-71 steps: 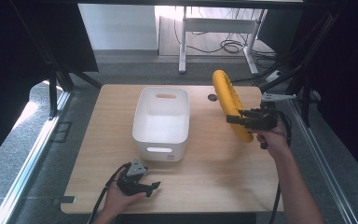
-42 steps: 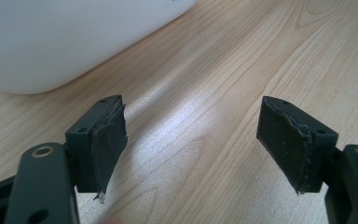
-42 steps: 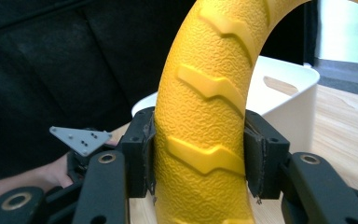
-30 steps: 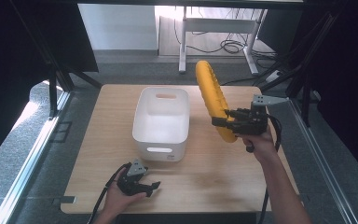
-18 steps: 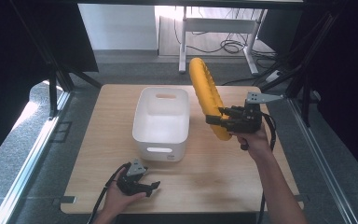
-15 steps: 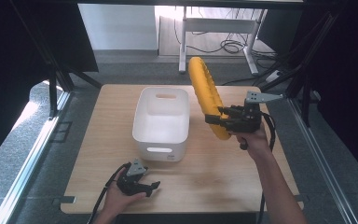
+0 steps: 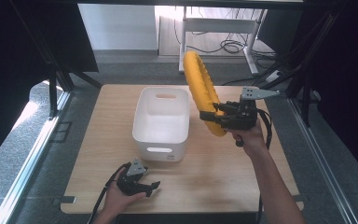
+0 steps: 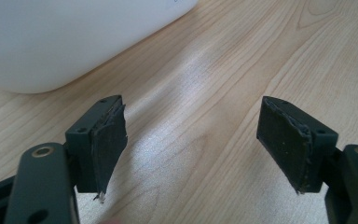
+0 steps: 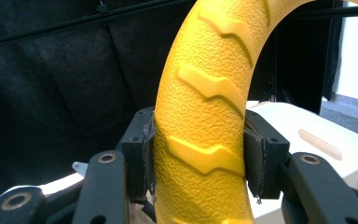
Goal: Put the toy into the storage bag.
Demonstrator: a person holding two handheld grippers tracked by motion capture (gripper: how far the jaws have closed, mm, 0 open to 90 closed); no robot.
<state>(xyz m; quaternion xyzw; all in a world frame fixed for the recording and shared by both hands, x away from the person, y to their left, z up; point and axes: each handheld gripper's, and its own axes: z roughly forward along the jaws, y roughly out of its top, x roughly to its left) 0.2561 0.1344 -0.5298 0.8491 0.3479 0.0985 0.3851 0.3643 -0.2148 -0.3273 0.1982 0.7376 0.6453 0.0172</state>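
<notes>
My right gripper [image 7: 210,116] is clamped on the yellow ring [image 7: 204,93], pads pressing both sides of its ribbed rim in the right gripper view [image 9: 200,149]. I hold the ring upright in the air, just right of the white bin [image 7: 161,122] and above the counter [image 7: 214,172], its top leaning toward the far edge. Bin sits mid-counter, nothing visible inside. My left gripper [image 7: 151,186] rests low at the near edge, in front of the bin, jaws apart with bare wood between them [image 8: 191,154], bin corner [image 8: 51,42] just ahead
</notes>
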